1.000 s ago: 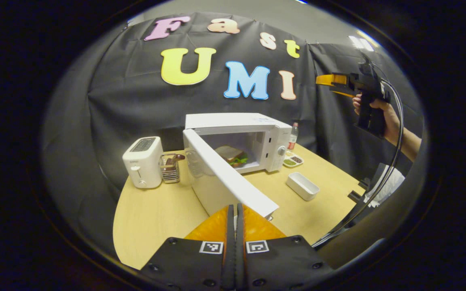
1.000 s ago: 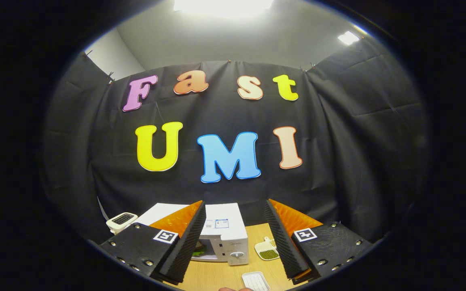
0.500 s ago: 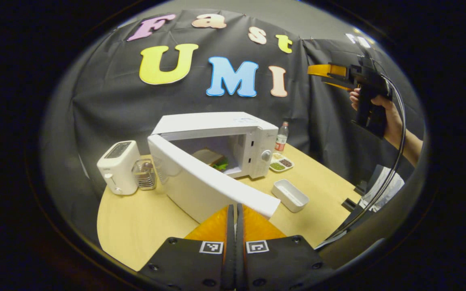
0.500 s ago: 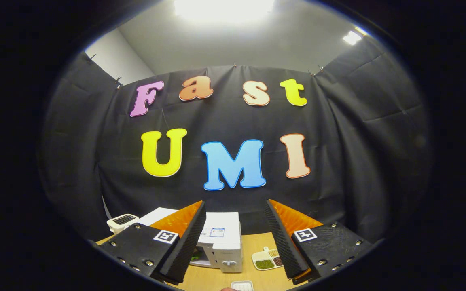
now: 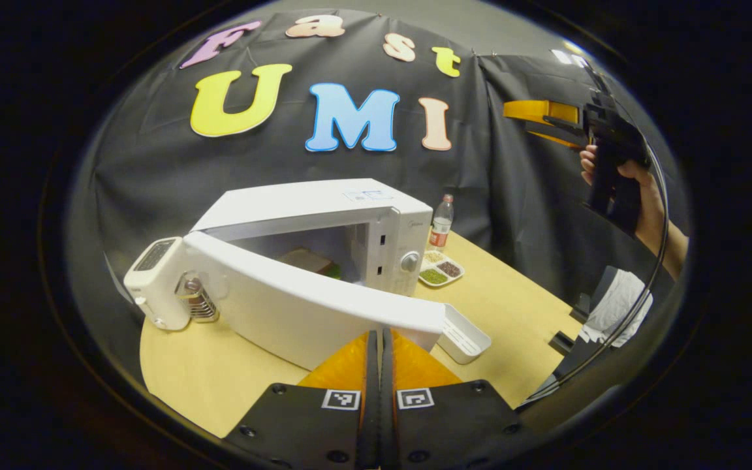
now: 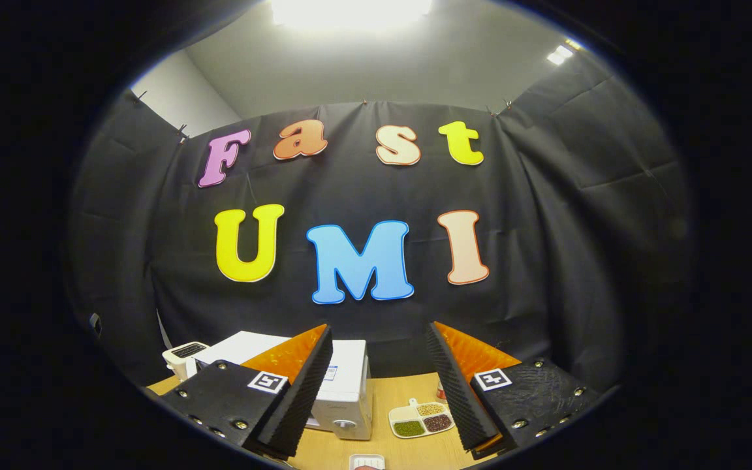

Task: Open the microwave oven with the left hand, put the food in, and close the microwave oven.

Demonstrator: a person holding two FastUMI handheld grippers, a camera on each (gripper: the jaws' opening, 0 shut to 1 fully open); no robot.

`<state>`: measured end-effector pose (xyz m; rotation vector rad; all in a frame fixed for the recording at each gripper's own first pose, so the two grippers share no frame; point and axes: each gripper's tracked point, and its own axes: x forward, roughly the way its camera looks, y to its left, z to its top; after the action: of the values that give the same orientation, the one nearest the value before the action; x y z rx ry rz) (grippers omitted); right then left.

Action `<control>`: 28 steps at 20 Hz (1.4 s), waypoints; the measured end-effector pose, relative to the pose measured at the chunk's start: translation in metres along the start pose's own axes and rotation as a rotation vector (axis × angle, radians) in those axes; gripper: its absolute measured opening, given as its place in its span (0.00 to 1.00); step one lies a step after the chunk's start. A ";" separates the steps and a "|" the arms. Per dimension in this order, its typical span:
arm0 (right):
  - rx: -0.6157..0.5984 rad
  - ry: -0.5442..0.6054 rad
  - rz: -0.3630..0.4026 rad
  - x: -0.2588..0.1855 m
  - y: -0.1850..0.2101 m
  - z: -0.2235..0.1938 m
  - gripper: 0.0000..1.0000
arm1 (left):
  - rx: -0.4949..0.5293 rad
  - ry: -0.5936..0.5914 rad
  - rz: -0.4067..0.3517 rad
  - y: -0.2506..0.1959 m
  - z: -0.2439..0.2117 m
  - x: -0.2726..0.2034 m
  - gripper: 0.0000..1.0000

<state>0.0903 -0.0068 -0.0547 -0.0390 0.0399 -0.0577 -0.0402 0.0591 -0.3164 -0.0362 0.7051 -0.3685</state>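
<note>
The white microwave (image 5: 324, 209) stands mid-table with its door (image 5: 311, 307) hanging partly open, swung across the front. A sandwich (image 5: 311, 261) lies inside, seen over the door's top edge. My left gripper (image 5: 379, 336) is shut with nothing between its fingers, and its tips sit against the door's outer face near the free end. My right gripper (image 5: 532, 121) is held high at the right by a hand, away from the table. In the right gripper view that gripper (image 6: 379, 328) is open and holds nothing, with the microwave (image 6: 346, 385) low behind its left finger.
A white toaster (image 5: 154, 281) and a metal rack (image 5: 196, 301) stand left of the microwave. A bottle (image 5: 441, 225), a divided dish of beans (image 5: 440, 271) and a white rectangular tray (image 5: 467, 336) sit to its right on the wooden table (image 5: 519, 313). A cable hangs at the right.
The microwave door has swung further toward shut, with my shut left gripper following against it. The sandwich is more hidden behind the door. My right gripper stays raised and open.
</note>
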 end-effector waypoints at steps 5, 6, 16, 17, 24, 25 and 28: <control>0.012 0.012 -0.027 0.000 -0.023 -0.006 0.88 | -0.009 -0.011 0.008 -0.006 0.015 0.035 0.07; 0.015 0.013 -0.032 0.001 -0.026 -0.006 0.88 | -0.023 -0.018 0.010 -0.007 0.019 0.041 0.09; 0.029 0.032 -0.076 0.003 -0.063 -0.016 0.88 | -0.066 -0.041 0.018 -0.011 0.050 0.099 0.06; 0.030 0.036 -0.080 0.004 -0.066 -0.017 0.88 | -0.076 -0.043 0.019 -0.010 0.054 0.104 0.06; 0.040 0.061 -0.102 0.011 -0.090 -0.027 0.88 | -0.104 -0.049 0.040 -0.006 0.074 0.140 0.07; 0.041 0.064 -0.103 0.012 -0.093 -0.027 0.88 | -0.101 -0.049 0.042 -0.005 0.077 0.144 0.07; 0.039 0.068 -0.106 0.016 -0.099 -0.029 0.89 | -0.099 -0.050 0.051 -0.002 0.083 0.156 0.07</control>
<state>0.0992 -0.1075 -0.0804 0.0001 0.1052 -0.1658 0.1221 -0.0036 -0.3505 -0.1203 0.6728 -0.2826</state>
